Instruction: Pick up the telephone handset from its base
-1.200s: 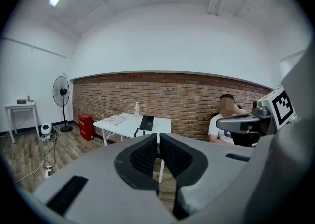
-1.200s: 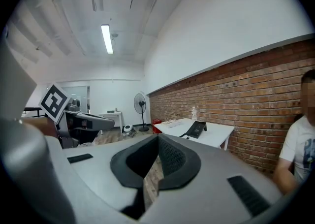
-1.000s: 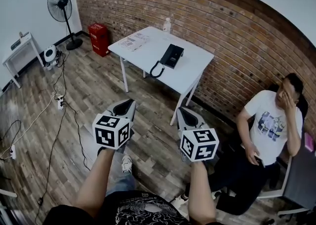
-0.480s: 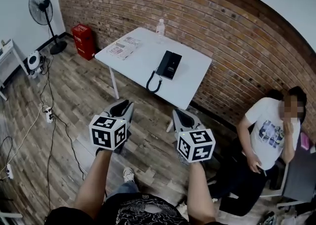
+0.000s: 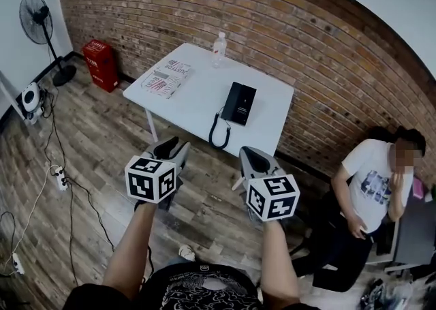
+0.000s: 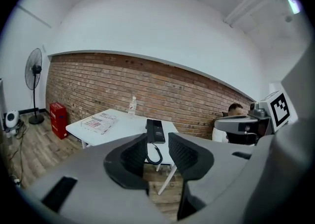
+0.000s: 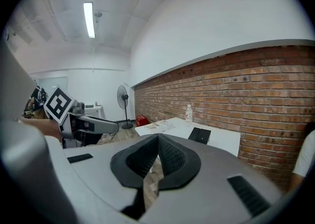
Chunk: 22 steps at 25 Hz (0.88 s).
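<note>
A black telephone (image 5: 238,103) lies on the white table (image 5: 197,87), its handset resting on the base and its coiled cord (image 5: 218,135) hanging over the near edge. Both grippers are held over the wooden floor, short of the table and pointing toward it. My left gripper (image 5: 170,146) is open; its jaws have just been opening and nothing is between them. Through their gap in the left gripper view (image 6: 157,150) the telephone (image 6: 155,130) shows far off. My right gripper (image 5: 253,159) is shut and empty (image 7: 157,142), with the telephone (image 7: 200,135) beyond it.
A water bottle (image 5: 218,48) and a newspaper (image 5: 165,78) lie on the table. A person (image 5: 371,193) sits at the right against the brick wall. A red crate (image 5: 101,65), a standing fan (image 5: 37,26) and floor cables (image 5: 58,178) are at the left.
The table and telephone have come nearer and look larger. Both grippers have moved forward over the floor toward the table, still side by side.
</note>
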Available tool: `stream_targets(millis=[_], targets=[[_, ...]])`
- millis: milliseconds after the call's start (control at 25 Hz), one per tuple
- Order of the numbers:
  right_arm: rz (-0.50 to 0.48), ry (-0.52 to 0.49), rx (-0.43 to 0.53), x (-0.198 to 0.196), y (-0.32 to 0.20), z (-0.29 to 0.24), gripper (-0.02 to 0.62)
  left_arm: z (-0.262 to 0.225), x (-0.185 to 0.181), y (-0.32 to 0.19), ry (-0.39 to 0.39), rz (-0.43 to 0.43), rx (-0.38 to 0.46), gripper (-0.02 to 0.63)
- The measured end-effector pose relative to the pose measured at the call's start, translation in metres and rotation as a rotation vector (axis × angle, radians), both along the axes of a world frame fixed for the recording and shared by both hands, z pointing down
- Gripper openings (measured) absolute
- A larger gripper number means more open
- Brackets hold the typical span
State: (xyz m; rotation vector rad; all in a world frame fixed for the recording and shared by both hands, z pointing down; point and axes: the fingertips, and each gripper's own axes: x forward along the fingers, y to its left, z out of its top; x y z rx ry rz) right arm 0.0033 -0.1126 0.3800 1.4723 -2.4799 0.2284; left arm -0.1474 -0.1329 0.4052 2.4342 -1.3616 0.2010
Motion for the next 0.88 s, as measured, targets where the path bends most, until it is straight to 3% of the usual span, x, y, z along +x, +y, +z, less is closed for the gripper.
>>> stream_targets(millis=[400, 880], targets=[[0.061, -0.001, 0.009, -0.007, -0.035, -0.001, -0.002, 0.008, -0.006, -0.046, 0.047, 0.07, -0.023, 0.147], [0.096, -0.037, 0.005, 0.021, -0.097, 0.017, -0.002, 0.033, 0.033, -0.112, 0.055, 0.19, -0.079, 0.147]])
